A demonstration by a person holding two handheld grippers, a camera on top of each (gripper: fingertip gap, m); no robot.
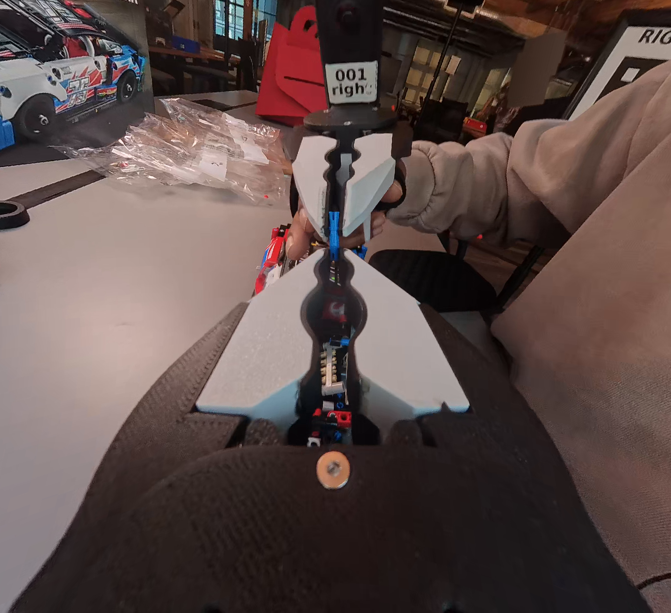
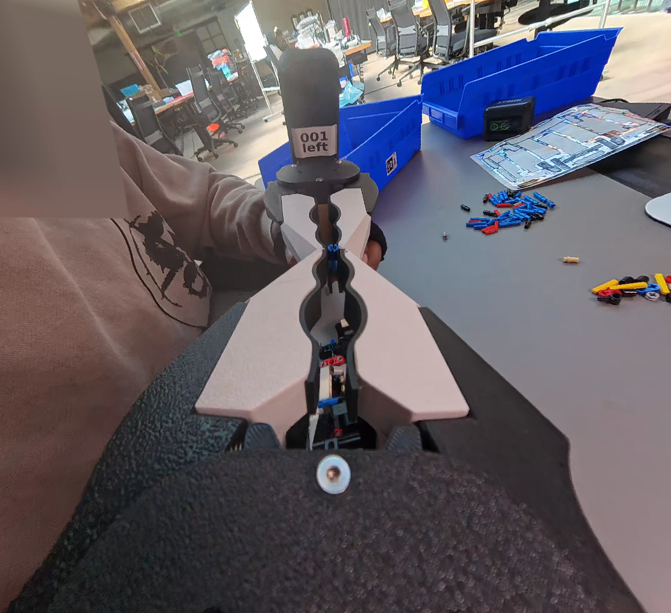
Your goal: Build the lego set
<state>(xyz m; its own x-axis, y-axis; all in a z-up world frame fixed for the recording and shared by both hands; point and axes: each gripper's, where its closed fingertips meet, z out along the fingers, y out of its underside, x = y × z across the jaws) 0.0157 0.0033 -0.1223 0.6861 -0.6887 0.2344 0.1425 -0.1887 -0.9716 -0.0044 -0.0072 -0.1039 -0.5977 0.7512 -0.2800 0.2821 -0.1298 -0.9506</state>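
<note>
We see a blue pin [image 1: 334,232] pinched tip to tip between both grippers: the left gripper [image 1: 333,253] and right gripper [image 2: 332,250] each clamp an end. Only the left view shows the set box [image 1: 69,61] and plastic bags [image 1: 196,152]; only the right shows loose pins [image 2: 512,212], blue bins [image 2: 508,83] and instruction sheet [image 2: 566,141] on the counter [image 2: 490,305].

slim blue lego pin [image 1: 334,232] pinched between fingertips.
</note>
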